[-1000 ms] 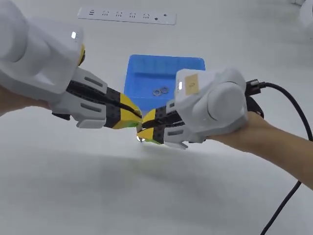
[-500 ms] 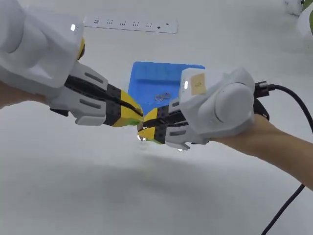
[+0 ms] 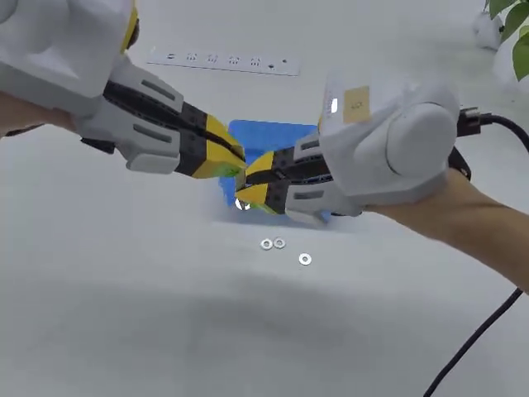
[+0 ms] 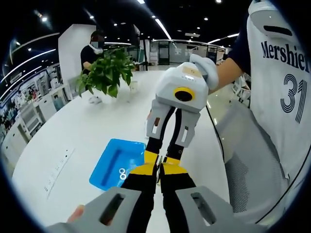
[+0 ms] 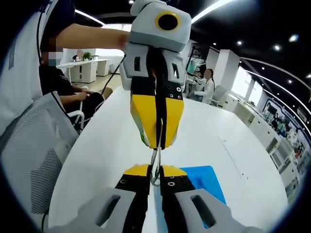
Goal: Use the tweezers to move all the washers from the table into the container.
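Note:
Both grippers meet tip to tip above the table. My left gripper (image 3: 234, 164) comes from the upper left, and my right gripper (image 3: 252, 188) from the right. Each is shut on the thin metal tweezers (image 5: 157, 150), which run between the two sets of jaws. The tweezers' tip (image 3: 241, 204) pokes out below them, with something small and shiny at it. The blue container (image 3: 266, 135) lies just behind the grippers, mostly hidden. It has washers (image 4: 121, 174) inside. Three loose washers (image 3: 279, 243) lie on the white table in front of it.
A white power strip (image 3: 223, 62) lies at the far side of the table. A black cable (image 3: 488, 331) trails from the right gripper. A potted plant (image 4: 107, 73) stands at the table's far end, and people are beyond it.
Both grippers have lifted and moved towards the container with the tweezers. Three washers that were hidden under the right gripper now show on the table. The head camera has also shifted.

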